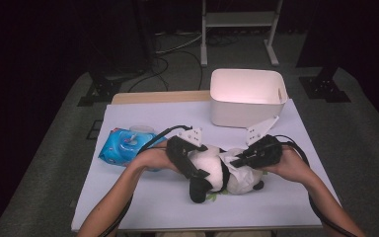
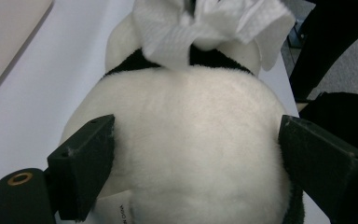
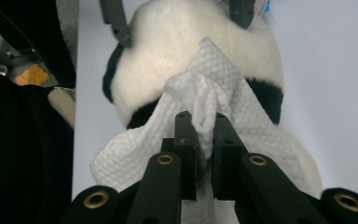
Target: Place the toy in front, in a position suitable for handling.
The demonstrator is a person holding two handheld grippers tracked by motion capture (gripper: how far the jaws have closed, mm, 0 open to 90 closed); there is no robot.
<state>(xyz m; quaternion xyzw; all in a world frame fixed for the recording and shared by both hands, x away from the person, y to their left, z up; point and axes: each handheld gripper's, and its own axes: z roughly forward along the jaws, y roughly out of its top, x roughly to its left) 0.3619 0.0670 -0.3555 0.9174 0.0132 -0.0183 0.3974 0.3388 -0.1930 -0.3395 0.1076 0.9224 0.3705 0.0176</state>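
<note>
Panda plush (image 1: 217,170) lies on its side at 6 o'clock on the white table (image 1: 128,197), white bin (image 1: 246,98) at 12, blue wipes pack (image 1: 123,146) at 9. Left gripper (image 2: 196,154) straddles the plush's white body, jaws spread wide, one on each flank; can't tell if the pads actually press the fur. Right gripper (image 3: 200,135) has its jaws clamped on a bunched white wipe (image 3: 214,102), which rests against the plush's black-and-white middle.
</note>
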